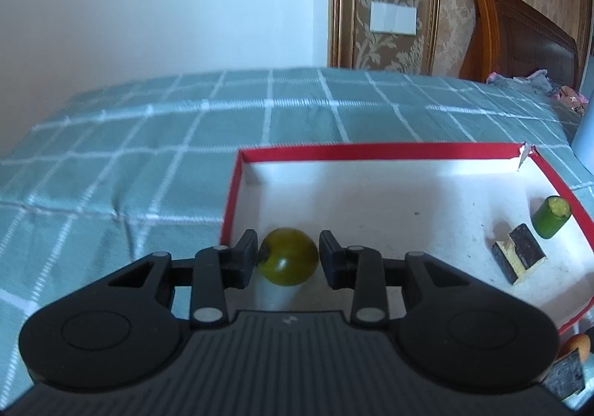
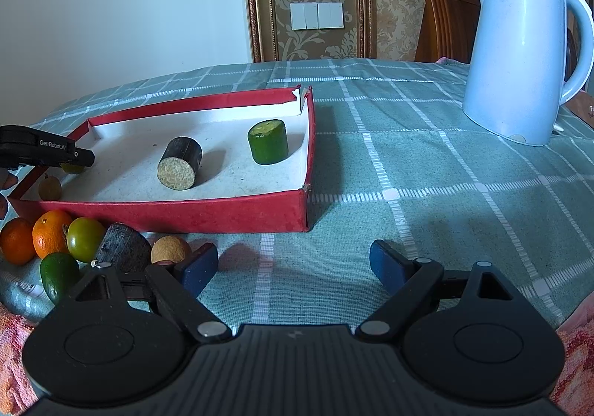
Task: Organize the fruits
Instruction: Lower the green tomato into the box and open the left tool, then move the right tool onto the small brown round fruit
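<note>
Left gripper [image 1: 287, 260]: we see its fingers spread slightly wider than the green tomato [image 1: 287, 257] sitting between them. One pad looks to be touching or nearly touching it on the stalk side, the other shows a thin gap, so we judge the fruit is not clamped; whether it rests on the tray floor we cannot tell.
Right gripper [image 2: 293, 265]: we see it wide open, holding nothing, hovering over the checked cloth [image 2: 408, 163] just outside the tray's near wall.
Kettle [image 2: 519, 52]: pale blue, standing on the cloth well apart from the tray, on its far right side.
Red tray [image 2: 185, 215]: our landmark, a shallow red-walled box with a white floor and a torn far corner.
Inside the tray: a dark cylinder [image 2: 180, 163] lies on its side near the middle with its cut end toward the near wall; a green cylinder [image 2: 268, 141] stands upright near the right wall; a small pale fruit [image 2: 50, 187] sits at the left end, beside the left gripper.
Outside the tray: along the near wall's left end we count two oranges [image 2: 50, 232], a second green tomato [image 2: 85, 239], a dark lump [image 2: 124, 247], a tan ball [image 2: 170, 249] and a green fruit [image 2: 59, 276] nearest us.
Relation that matters: this loose pile lies directly left of the right gripper, the tan ball just beside its left finger, so we judge the right hand nearer for the next pick. The ball has no long axis to align with.
</note>
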A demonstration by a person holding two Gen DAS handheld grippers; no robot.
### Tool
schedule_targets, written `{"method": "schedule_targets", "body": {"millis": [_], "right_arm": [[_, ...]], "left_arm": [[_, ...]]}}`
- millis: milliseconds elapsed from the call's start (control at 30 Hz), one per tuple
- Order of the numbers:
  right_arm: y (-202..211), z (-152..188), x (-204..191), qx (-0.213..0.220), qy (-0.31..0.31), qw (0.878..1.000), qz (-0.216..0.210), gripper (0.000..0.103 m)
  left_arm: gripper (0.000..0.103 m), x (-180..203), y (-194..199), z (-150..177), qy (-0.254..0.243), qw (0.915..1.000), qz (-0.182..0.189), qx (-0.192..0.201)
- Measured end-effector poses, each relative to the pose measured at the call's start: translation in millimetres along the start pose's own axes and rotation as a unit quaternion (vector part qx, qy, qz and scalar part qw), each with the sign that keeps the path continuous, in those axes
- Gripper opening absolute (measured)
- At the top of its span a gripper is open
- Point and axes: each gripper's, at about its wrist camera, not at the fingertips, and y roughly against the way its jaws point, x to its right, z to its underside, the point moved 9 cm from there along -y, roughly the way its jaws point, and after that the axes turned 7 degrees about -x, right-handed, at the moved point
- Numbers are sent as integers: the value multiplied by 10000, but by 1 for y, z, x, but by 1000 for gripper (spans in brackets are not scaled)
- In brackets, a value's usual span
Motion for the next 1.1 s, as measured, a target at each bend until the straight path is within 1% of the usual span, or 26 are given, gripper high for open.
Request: {"method": "schedule_targets", "body": {"millis": [67,133,200,233,267,333,433,567,700,767,833,900,1100], "right_arm": [[0,0,0,-2,5,10000,3,90],[0,0,0,-7,18,10000,9,90],[0,1,0,-8,25,10000,10,90],[0,1,0,-9,25,10000,10,90],[-1,1,0,-10,28,10000,13,90],[0,1,0,-11,31,10000,16,90],[0,1,0,-10,26,10000,12,90],[0,1,0,-10,27,10000,12,90],[0,1,0,-15,39,10000,24,90],[0,0,0,-14,36,10000,20,90],[0,0,-1,-16,40,10000,24,90],[0,1,0,-19,47,10000,32,90],[1,1,0,12,-20,10000,0,90]], "left_arm": [[41,-3,10,-2,-13,9998,-111,144],[42,-5,21,-2,22,9997,-40,219],[48,-9,34,-1,13,9991,-197,380],[54,-10,43,1,-38,9984,-279,486],[57,-11,50,3,-75,9979,-316,555],[57,-13,67,11,-85,9973,-282,671],[60,-14,92,27,-46,9966,-227,790],[67,-13,115,59,104,9971,15,749],[71,-10,134,91,112,9972,142,721],[78,-9,140,104,109,9971,178,730],[79,-6,140,114,0,9975,211,674],[79,-6,136,120,-61,9980,141,615],[79,-12,117,127,182,9987,311,355]]}}
